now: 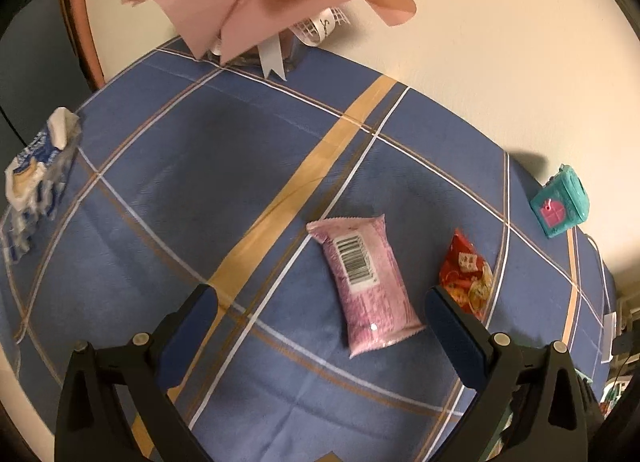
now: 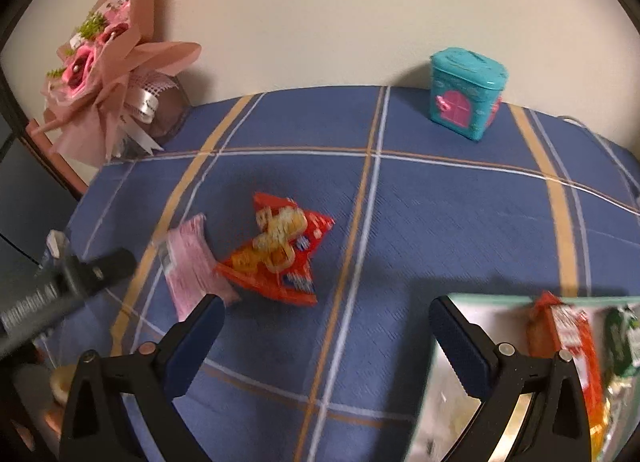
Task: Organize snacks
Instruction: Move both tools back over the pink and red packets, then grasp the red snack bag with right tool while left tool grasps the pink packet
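So the pink snack pack [image 1: 366, 282] is lying flat on the counter [image 1: 180, 190], barcode side up, with the red snack bag [image 1: 466, 276] just to its right, close but not touching as far as I can tell. Left gripper [image 1: 320, 298] hovers over the pink pack with its jaws wide apart, nothing between them; the pack sits nearer the right-hand finger. Right gripper [image 2: 326, 308] also has its jaws spread and empty, and the red bag lies ahead of it, beyond the jaws.

My guess on handling: both are light, puffy film pouches, soft and a bit slick, and whatever's inside probably crushes easily. For the pink one I'd pinch across the narrow width near the middle, not the crimped end seals, which would just fold. The red bag looks crumpled into a triangle, so grab the fattest part.

There's a container [image 2: 500, 302] holding other snacks right of the red bag, probably where they go.
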Available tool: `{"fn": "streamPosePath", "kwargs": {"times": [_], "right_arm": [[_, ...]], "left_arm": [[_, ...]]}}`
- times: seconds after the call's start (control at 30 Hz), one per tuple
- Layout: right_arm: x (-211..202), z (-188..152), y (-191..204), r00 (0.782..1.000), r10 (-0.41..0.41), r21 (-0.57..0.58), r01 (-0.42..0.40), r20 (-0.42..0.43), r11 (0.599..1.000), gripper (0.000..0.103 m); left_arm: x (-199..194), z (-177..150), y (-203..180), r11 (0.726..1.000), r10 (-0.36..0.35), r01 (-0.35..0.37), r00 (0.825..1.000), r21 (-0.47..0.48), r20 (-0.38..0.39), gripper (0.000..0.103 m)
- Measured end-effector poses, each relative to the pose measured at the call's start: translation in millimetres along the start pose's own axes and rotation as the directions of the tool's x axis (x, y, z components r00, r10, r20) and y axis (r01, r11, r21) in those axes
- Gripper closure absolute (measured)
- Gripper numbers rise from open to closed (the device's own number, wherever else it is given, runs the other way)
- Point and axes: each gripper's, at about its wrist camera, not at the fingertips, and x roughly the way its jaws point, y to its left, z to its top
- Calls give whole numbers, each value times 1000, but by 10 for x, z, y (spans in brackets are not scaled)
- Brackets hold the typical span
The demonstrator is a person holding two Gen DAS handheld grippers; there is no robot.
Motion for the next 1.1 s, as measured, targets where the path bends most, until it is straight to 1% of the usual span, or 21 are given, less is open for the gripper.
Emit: {"fn": "streamPosePath", "kwargs": {"times": [0.07,0.1,0.13,0.17,0.23,0.27,0.33,0.4,0.43,0.53,0.6,0.67,0.73,0.83,0.87,0.97,1.1], "right_arm": [[96,90,-4,1000,18,27,-18,-16,999,0],[136,121,0,1000,22,36,-22,-22,999,0],[191,159,5,999,22,45,-21,-30,999,0],[238,188,21,999,22,45,-21,-34,999,0],[345,239,61,999,25,37,-23,-47,999,0],[391,256,76,998,26,35,-24,-54,999,1],[477,279,88,997,36,44,-34,-66,998,4],[554,294,98,996,45,48,-42,-73,998,12],[601,302,105,996,44,46,-40,-79,998,14],[684,314,116,995,53,43,-49,-86,998,26],[711,312,108,995,48,42,-44,-91,998,37],[740,305,104,994,52,44,-48,-97,998,42],[726,297,96,994,56,45,-52,-93,998,44],[698,285,88,995,50,37,-47,-91,998,45],[690,282,76,995,49,37,-46,-90,998,45],[656,256,58,995,45,39,-42,-94,998,52],[578,193,36,994,31,35,-27,-102,999,53]], "left_arm": [[94,21,18,1000,-3,3,1000,-12,-8,1],[147,37,36,1000,-8,8,1000,-20,-11,3],[170,39,44,1000,-11,10,1000,-23,-12,7],[216,56,53,999,-15,15,1000,-30,-15,9],[277,85,52,999,-22,21,1000,-37,-15,18],[302,98,51,999,-22,22,1000,-41,-15,20],[351,121,44,998,-41,40,999,-46,-18,26],[399,136,28,997,-64,63,998,-50,-24,29],[434,140,10,997,-66,65,997,-50,-30,31],[501,133,-37,995,-88,86,995,-44,-46,34],[541,110,-85,994,-107,105,993,-32,-58,35],[568,85,-124,995,-104,103,993,-20,-62,42],[585,55,-163,994,-107,107,992,-8,-68,51],[580,16,-230,994,-111,113,991,14,-69,58],[571,4,-248,994,-106,107,992,20,-66,58],[547,-45,-283,994,-100,102,993,31,-70,60],[506,-87,-322,996,-82,84,993,28,-82,61]]}}
